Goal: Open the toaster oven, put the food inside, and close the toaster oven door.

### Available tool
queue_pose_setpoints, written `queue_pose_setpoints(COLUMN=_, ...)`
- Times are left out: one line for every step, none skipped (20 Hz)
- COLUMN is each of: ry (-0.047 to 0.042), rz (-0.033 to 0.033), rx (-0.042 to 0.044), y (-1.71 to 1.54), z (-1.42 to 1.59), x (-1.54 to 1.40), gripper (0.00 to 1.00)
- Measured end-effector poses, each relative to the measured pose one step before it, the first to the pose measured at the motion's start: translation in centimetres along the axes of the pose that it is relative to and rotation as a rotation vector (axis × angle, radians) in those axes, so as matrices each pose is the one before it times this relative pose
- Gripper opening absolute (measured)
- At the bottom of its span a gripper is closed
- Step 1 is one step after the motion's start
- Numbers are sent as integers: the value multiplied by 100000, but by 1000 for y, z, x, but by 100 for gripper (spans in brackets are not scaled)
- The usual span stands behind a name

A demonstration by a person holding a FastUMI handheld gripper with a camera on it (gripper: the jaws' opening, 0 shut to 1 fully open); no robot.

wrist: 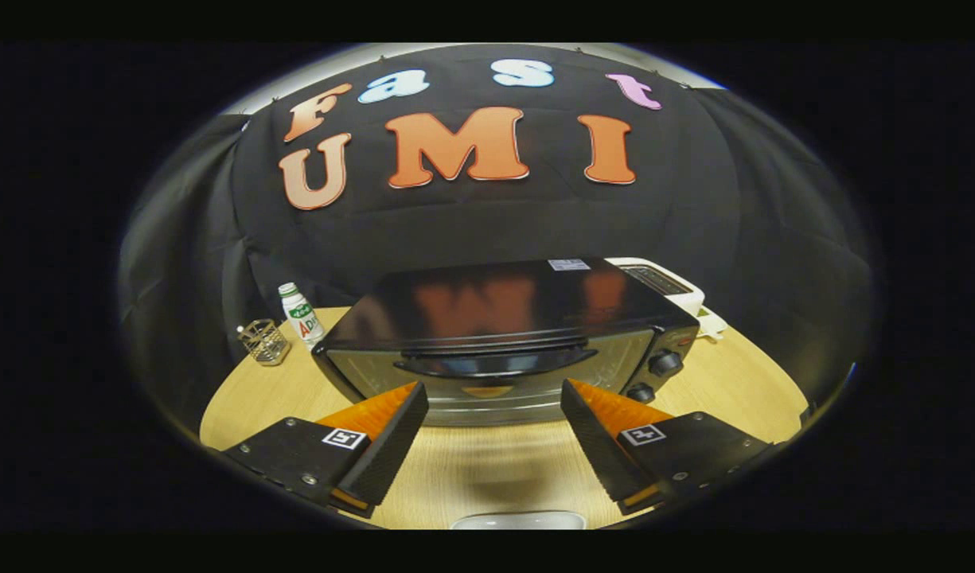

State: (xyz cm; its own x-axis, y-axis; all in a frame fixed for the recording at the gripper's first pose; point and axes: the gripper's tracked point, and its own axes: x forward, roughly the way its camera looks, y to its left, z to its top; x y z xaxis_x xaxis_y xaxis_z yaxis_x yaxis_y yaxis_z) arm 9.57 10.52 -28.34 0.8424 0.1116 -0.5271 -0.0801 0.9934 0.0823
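- Table (256,402): pale wood-grain top, smooth, rounded in the fisheye.
- Wire holder (263,341): small metal mesh cup at 10 o'clock from the claw, near the table's far left edge.
- Bottle (301,313): small white plastic bottle, green cap, upright, just right of the wire holder and just left of the oven's back corner.
- Toaster oven (503,334): boxy, glossy black top that mirrors the wall, brushed-metal front; at 12 o'clock, just beyond the fingertips. Long axis runs left to right; door faces the claw. Door closed, curved dark handle (497,364) across its upper part. Two round black knobs (664,363) stacked at its right end.
- White appliance (668,285): smooth casing, behind the oven's right rear corner, at 1 o'clock.
- Claw (493,418): fingers spread wide, holding nothing; ridged inner pads, wedge-shaped, above bare table.
- White dish rim (519,520): at 6 o'clock, between the finger bases.
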Motion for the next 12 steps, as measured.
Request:
queue_pose_setpoints(ry=1282, rz=-6, rx=656, y=-269, z=-357, x=369, gripper=100)
queue_pose_setpoints(ry=-375, rz=689, rx=643, y=36, z=25, x=-647, gripper=100)
queue_pose_setpoints(ry=63, rz=403, rx=42, y=-153, z=-38, x=454, gripper=100)
queue_pose_setpoints(ry=846, rz=-12, rx=313, y=-171, z=-68, x=-169, gripper=100)
queue_pose_setpoints(ry=672, rz=-915, rx=589, y=-293, z=4, x=-72, gripper=100)
queue_pose_setpoints(ry=-490, rz=-261, rx=893, y=-66, z=474, x=-354, gripper=100)
queue_pose_setpoints(ry=-1172, rz=367, rx=958, y=131, z=849, x=-603, gripper=100)
queue_pose_setpoints(ry=-1433, rz=433, rx=317, y=213, z=1045, x=-696, gripper=100)
queue_pose_setpoints(ry=-913, rz=-96, rx=-583, y=4, z=1033, x=-636, gripper=100)
queue_pose_setpoints(ry=-1416, rz=-735, rx=-1134, y=-117, z=1277, x=-712, gripper=100)
queue_pose_setpoints(ry=-1689, rz=-588, rx=-1096, y=-183, z=2305, x=-532, gripper=100)
queue_pose_setpoints(ry=-2038, rz=357, rx=-902, y=140, z=1657, x=-995, gripper=100)
